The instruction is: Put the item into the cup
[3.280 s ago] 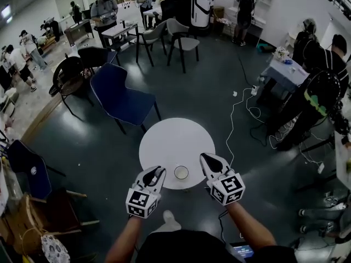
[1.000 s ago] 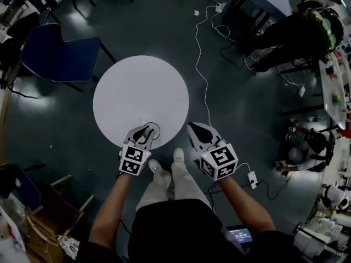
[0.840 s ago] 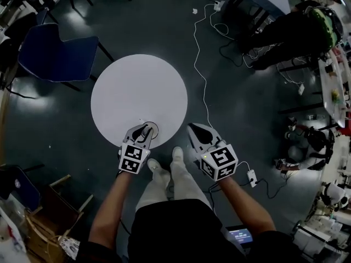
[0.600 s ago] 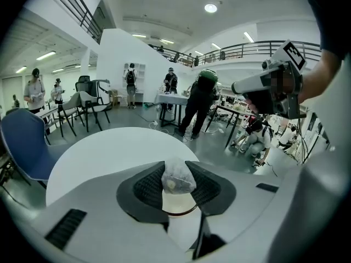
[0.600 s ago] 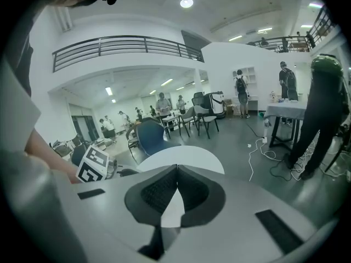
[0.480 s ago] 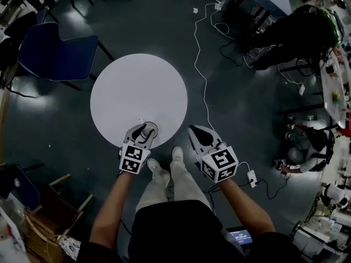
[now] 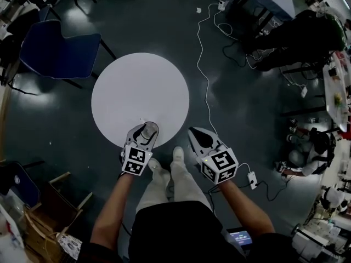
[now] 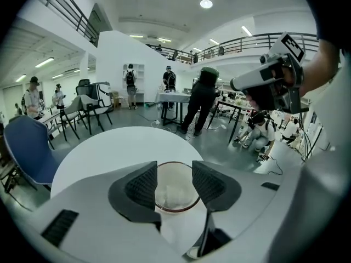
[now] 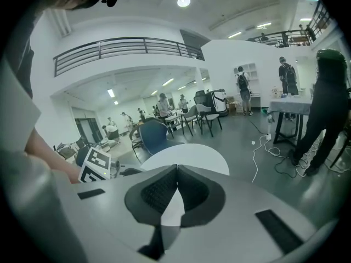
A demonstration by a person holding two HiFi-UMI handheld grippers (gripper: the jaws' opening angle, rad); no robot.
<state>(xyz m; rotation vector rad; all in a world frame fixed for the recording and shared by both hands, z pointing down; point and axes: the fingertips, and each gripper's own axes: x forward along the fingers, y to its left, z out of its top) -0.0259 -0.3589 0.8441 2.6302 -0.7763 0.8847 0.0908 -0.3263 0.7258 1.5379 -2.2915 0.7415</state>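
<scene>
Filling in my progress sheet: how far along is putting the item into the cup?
Done: a pale item lies inside the cup on the table. In hand: nothing; the left gripper hangs above the cup, fingers opening, nothing between them; the right gripper is shut and empty. Left: probably just lifting away.

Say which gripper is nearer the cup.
Left. The left gripper hangs directly over the cup, jaws opening, nothing pressed between them; the right gripper is off the table edge, to the cup's right.
</scene>
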